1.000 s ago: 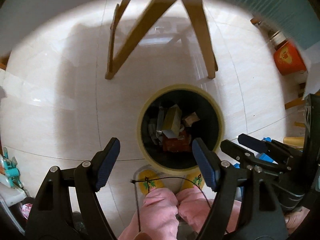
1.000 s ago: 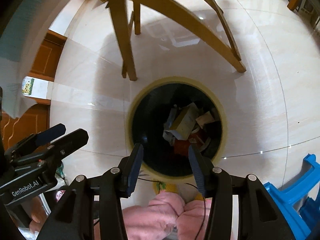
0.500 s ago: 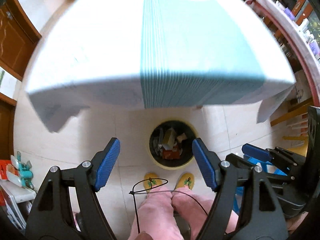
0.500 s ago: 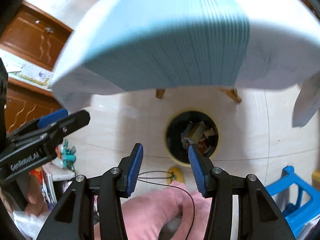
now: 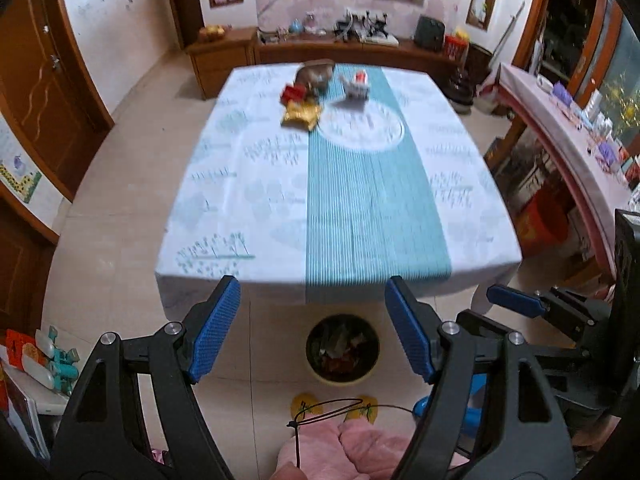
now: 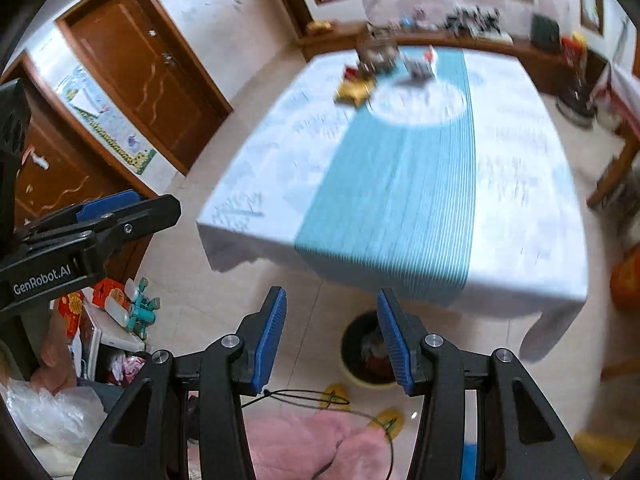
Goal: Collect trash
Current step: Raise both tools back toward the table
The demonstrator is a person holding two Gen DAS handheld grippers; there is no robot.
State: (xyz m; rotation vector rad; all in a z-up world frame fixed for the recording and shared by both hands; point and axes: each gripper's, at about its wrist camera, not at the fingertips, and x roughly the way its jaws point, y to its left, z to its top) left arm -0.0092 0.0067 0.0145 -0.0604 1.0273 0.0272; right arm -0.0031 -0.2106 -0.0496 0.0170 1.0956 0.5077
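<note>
Both the left claw [image 5: 312, 330] and the right claw [image 6: 331, 340] are spread and empty above the trash bin [image 5: 342, 347]; wrappers [image 5: 301, 114] lie on the counter [image 5: 340, 184].

Left gripper [image 5: 312, 332]: jaws spread wide, nothing between the blue pads, pointing steeply downward. Right gripper [image 6: 332, 344]: jaws parted, narrower gap, empty, likewise angled down. Person's legs [image 5: 344, 452] in pink below both.

The right gripper [image 6: 332, 340] is held with its jaws apart and nothing between them. Below the table [image 6: 520, 200], near its front edge, a trash bin [image 6: 356, 360] is seen on the floor. On the table's far end, blurred trash items [image 6: 354, 92] are lying.
</note>
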